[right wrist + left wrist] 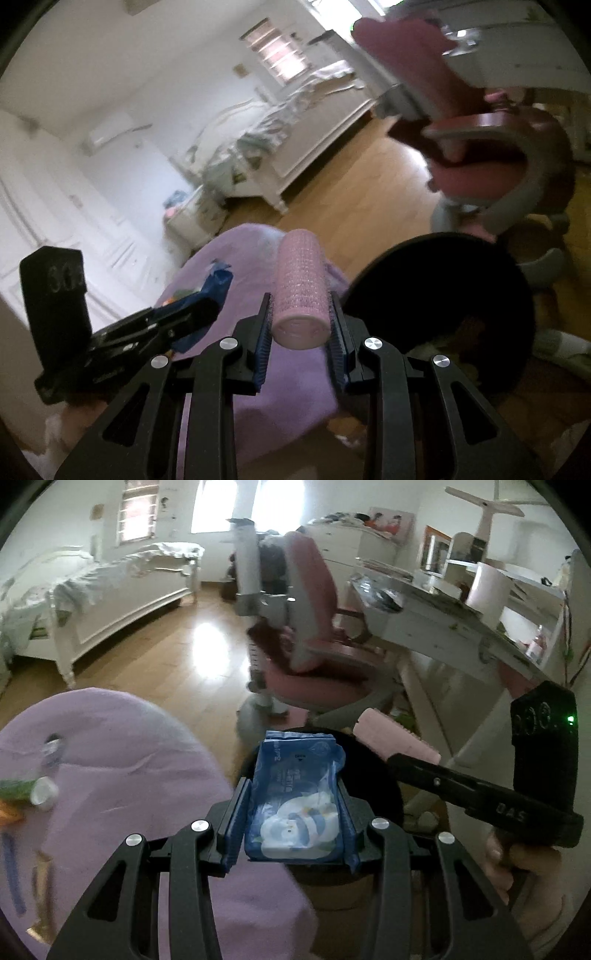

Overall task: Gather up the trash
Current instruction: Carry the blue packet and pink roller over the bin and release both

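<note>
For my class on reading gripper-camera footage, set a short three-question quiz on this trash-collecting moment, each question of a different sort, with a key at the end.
1. True or false: the left gripper is closed on a blue tissue packet.
2. What does the right gripper hold? A) a green tube B) a pink hair roller C) a white cup
3. Fill in: the dark round container beside the purple cloth is a black ____.

Key
1. True; the packet sits clamped between the pads.
2. B; the pink hair roller lies lengthwise between the pads.
3. Bin; the black bin stands on the wooden floor, near the pink chair.
</note>
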The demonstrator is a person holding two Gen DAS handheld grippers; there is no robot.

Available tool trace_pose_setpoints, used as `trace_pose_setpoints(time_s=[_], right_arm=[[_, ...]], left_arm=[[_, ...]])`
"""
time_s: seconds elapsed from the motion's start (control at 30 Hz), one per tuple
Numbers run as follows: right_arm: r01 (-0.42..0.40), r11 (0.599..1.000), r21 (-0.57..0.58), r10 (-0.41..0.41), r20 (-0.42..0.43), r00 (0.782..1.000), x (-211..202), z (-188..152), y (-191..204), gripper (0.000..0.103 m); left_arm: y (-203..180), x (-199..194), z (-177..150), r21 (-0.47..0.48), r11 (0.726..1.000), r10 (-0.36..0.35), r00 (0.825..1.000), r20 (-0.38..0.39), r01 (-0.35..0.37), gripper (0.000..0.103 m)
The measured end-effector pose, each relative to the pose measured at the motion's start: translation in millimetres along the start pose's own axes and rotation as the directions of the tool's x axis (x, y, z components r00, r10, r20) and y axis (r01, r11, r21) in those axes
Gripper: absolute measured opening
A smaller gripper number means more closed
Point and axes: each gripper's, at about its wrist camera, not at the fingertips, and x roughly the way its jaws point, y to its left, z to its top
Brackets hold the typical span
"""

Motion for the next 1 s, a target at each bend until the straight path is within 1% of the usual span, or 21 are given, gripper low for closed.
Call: trace_pose_setpoints(time_s=[0.13, 0.27, 0.4, 0.53, 0.63, 0.67, 0.7, 0.73, 0.77, 0.8, 0.83, 0.87, 1.0], right_arm=[[0.045, 0.998, 0.032, -0.045, 0.004, 0.999, -1.9, 0.5, -23.2, 0.029], [0.080, 0.994, 0.075, -0.080, -0.012, 0.997, 3.7, -4.6, -46.3, 0.029], [0.096, 0.990, 0.107, -0.093, -0.026, 0.995, 9.4, -10.0, -61.8, 0.029], [0.102, 0.987, 0.123, -0.099, -0.034, 0.995, 11.6, -10.6, -71.7, 0.029], [0.109, 0.985, 0.135, -0.103, -0.052, 0.993, 14.5, -9.9, -77.6, 0.029], [0.121, 0.982, 0.142, -0.114, -0.055, 0.992, 15.1, -9.4, -80.0, 0.030], [0.128, 0.980, 0.152, -0.120, -0.057, 0.991, 15.0, -9.4, -82.1, 0.038], [0.129, 0.978, 0.163, -0.122, -0.050, 0.991, 13.7, -9.6, -84.1, 0.045], [0.131, 0.977, 0.171, -0.127, -0.039, 0.991, 11.7, -9.7, -84.3, 0.059], [0.135, 0.975, 0.175, -0.132, -0.027, 0.991, 9.4, -9.7, -85.4, 0.064], [0.135, 0.976, 0.171, -0.133, -0.023, 0.991, 7.8, -9.0, -85.0, 0.064], [0.138, 0.976, 0.167, -0.136, -0.022, 0.990, 7.4, -8.5, -84.3, 0.064], [0.144, 0.977, 0.160, -0.143, -0.016, 0.990, 4.6, -6.6, -81.3, 0.064]], left_arm=[[-11.4, 28.2, 4.5, -0.005, 0.999, -0.053, 0.998, -0.035, 0.053, 0.042], [-19.4, 51.2, 4.2, -0.004, 0.997, -0.071, 0.995, -0.076, 0.071, 0.042], [-27.9, 67.6, 3.2, 0.005, 0.997, -0.076, 0.992, -0.105, 0.077, 0.042], [-34.9, 75.5, 2.6, 0.014, 0.997, -0.074, 0.990, -0.116, 0.077, 0.043], [-40.3, 76.6, 4.4, 0.037, 0.998, -0.052, 0.992, -0.111, 0.056, 0.046], [-42.6, 75.9, 5.0, 0.049, 0.998, -0.045, 0.993, -0.105, 0.050, 0.048], [-43.5, 74.6, 4.6, 0.058, 0.997, -0.039, 0.994, -0.102, 0.045, 0.050], [-46.2, 72.5, 5.6, 0.070, 0.997, -0.028, 0.995, -0.094, 0.035, 0.063], [-48.1, 69.4, 6.4, 0.080, 0.997, -0.015, 0.997, -0.080, 0.021, 0.080], [-49.6, 64.4, 7.2, 0.089, 0.996, 0.002, 0.998, -0.056, 0.003, 0.085], [-50.5, 60.4, 7.4, 0.095, 0.995, 0.012, 0.999, -0.039, -0.008, 0.087], [-51.9, 56.6, 7.8, 0.104, 0.994, 0.017, 0.999, -0.029, -0.014, 0.087], [-53.0, 43.5, 10.1, 0.118, 0.993, 0.035, 0.999, -0.018, -0.032, 0.087]])
